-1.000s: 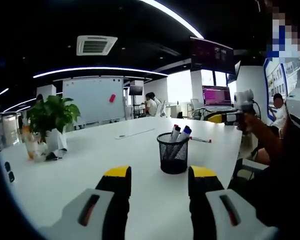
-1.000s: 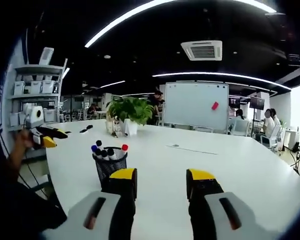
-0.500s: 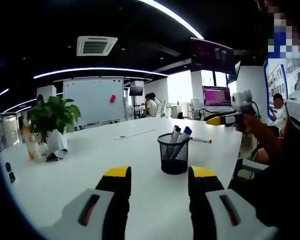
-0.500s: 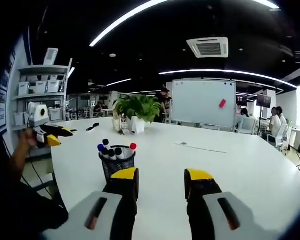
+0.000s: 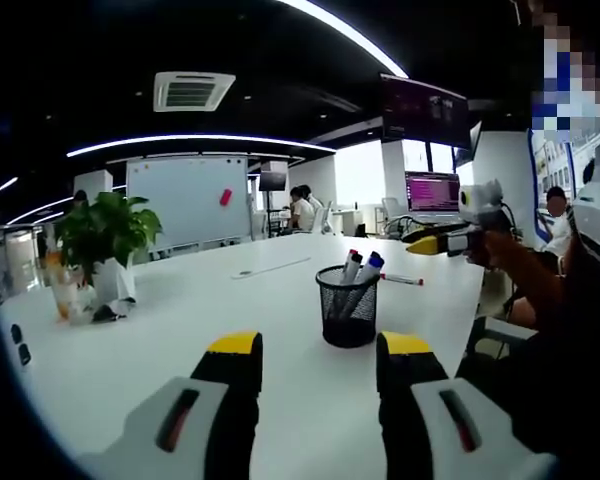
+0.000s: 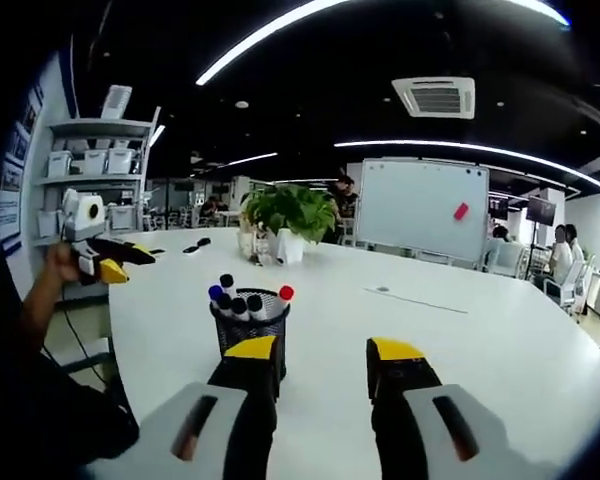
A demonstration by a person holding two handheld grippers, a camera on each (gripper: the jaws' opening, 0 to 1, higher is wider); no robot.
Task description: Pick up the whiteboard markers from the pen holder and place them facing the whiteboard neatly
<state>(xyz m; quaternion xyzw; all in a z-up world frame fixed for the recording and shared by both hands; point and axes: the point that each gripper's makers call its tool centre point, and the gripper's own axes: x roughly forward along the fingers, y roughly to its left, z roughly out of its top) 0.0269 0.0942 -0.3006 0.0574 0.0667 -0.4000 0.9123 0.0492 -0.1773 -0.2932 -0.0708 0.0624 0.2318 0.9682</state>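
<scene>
This is an open-plan office with a meeting area. A long white desk [image 6: 400, 330] stretches ahead of the jaws, carrying a mesh pen holder [image 6: 249, 325] of markers [image 6: 237, 298] just beyond the left jaw in the right gripper view. Farther out stand a potted plant [image 6: 288, 212] and a whiteboard [image 6: 423, 211] on the far side. People sit at a workstation [image 5: 302, 209] well beyond the desk, near a lit monitor [image 5: 433, 190]. Overhead run curved strip lights [image 5: 195, 141] and a ceiling air-conditioning vent [image 5: 191, 90]. A shelf [image 6: 92, 162] with boxes stands to the left.
</scene>
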